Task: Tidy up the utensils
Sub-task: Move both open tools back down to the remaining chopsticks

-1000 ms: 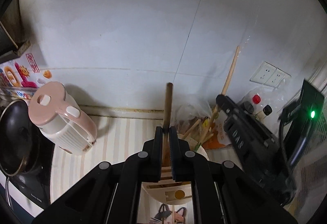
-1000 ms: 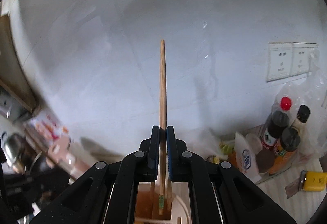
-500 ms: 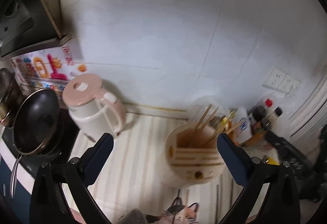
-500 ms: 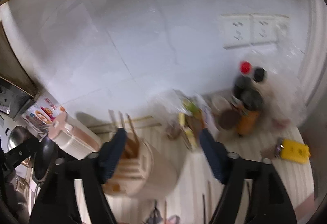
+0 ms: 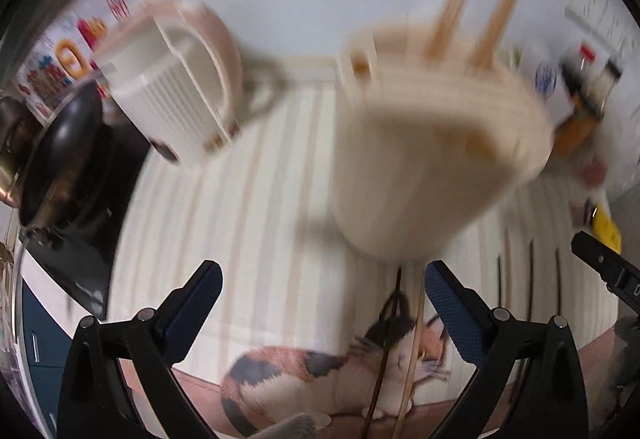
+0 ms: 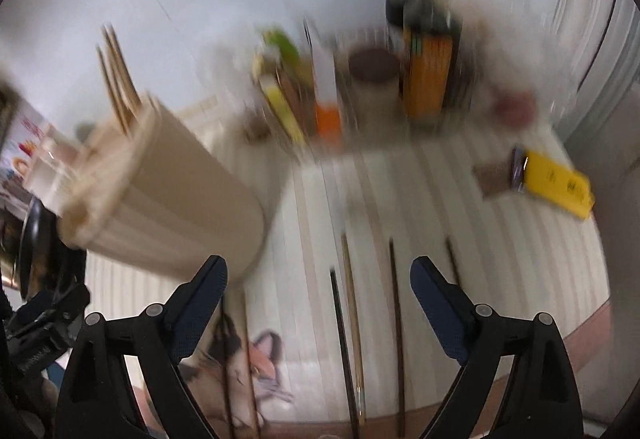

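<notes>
A beige utensil holder [image 5: 432,143] stands on the striped mat with several wooden chopsticks [image 5: 452,15] sticking up from it; it also shows in the right wrist view [image 6: 160,207]. My left gripper [image 5: 320,299] is open and empty, low over the mat just in front of the holder. Two chopsticks [image 5: 400,351] lie on the mat between its fingers. My right gripper [image 6: 318,291] is open and empty over several loose chopsticks [image 6: 352,339] lying on the mat right of the holder. Both views are motion-blurred.
A pink-and-white kettle [image 5: 172,79] stands left of the holder, with a dark pan [image 5: 60,155] on a stove beyond it. Sauce bottles [image 6: 428,51] and packets crowd the back wall. A yellow box [image 6: 556,183] lies at the right. The mat's cat picture [image 5: 320,367] marks the front edge.
Both grippers have opened and let go of their utensils into the holder, then dropped low toward the mat. The views tilted down from the wall to the loose chopsticks.
</notes>
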`<state>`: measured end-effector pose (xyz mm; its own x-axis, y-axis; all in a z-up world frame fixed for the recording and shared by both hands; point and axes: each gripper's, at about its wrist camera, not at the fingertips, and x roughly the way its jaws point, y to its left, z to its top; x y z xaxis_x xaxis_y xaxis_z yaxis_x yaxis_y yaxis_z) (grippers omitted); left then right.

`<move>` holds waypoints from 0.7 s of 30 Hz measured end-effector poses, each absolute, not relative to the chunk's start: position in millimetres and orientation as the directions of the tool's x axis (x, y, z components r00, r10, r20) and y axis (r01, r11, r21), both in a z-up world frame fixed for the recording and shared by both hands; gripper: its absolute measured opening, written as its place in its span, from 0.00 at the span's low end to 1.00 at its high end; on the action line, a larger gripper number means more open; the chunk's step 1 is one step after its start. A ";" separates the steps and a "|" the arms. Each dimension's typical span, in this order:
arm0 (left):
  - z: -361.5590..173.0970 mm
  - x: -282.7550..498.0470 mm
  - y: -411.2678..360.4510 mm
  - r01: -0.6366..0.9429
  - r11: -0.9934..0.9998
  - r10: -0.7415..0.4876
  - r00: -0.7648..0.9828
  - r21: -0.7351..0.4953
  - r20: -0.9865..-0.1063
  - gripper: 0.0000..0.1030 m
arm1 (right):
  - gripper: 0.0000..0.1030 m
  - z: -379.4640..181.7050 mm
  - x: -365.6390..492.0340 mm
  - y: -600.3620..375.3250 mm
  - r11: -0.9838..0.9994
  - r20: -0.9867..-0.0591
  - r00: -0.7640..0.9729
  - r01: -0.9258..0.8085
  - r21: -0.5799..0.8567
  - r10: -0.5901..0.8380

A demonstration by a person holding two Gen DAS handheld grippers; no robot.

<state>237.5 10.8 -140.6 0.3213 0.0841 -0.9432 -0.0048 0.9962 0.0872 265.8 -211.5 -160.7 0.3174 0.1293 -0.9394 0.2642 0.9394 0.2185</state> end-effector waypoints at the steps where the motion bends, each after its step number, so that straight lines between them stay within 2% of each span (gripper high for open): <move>1: -150.2 235.7 8.1 0.004 0.996 0.084 0.307 0.089 -0.948 1.00 | 0.75 -173.1 264.2 -210.6 0.940 -0.949 0.282 0.264 0.216 0.139; 3: -174.0 231.2 1.9 0.028 0.995 0.090 0.256 0.100 -0.963 1.00 | 0.54 -191.9 262.0 -206.6 0.944 -0.962 0.230 0.258 0.207 0.148; 4: -184.7 229.6 -0.6 0.038 0.994 0.089 0.232 0.101 -0.969 0.99 | 0.50 -199.7 260.5 -204.3 0.946 -0.966 0.211 0.255 0.202 0.149; 6: -207.3 225.1 -5.1 0.052 0.995 0.078 0.175 0.088 -0.982 0.95 | 0.36 -217.3 256.1 -198.8 0.946 -0.970 0.167 0.241 0.215 0.178; 9: -240.0 220.3 -10.3 0.076 0.995 0.055 0.085 0.061 -0.995 0.81 | 0.23 -237.0 248.5 -191.4 0.950 -0.972 0.122 0.220 0.222 0.199; 14: -273.1 215.7 -20.1 0.111 0.992 0.054 0.026 0.057 -0.998 0.59 | 0.24 -254.7 240.1 -179.9 0.954 -0.975 0.070 0.204 0.221 0.211; 17: -276.5 213.4 -21.4 0.102 0.994 0.045 0.047 0.050 -0.998 0.28 | 0.24 -262.1 238.5 -175.7 0.954 -0.977 0.046 0.211 0.215 0.210; 18: -276.0 213.2 -20.5 0.100 0.994 0.033 0.047 0.038 -0.998 0.09 | 0.24 -264.0 238.4 -175.4 0.952 -0.976 0.042 0.216 0.216 0.212; 19: -275.6 212.6 -18.0 0.093 0.995 0.035 0.045 0.039 -0.998 0.04 | 0.24 -266.0 237.1 -175.2 0.949 -0.975 0.036 0.226 0.221 0.218; 21: -271.4 212.4 -3.7 0.061 0.996 0.067 0.054 0.071 -0.996 0.04 | 0.24 -269.6 236.8 -172.9 0.944 -0.973 0.023 0.239 0.227 0.228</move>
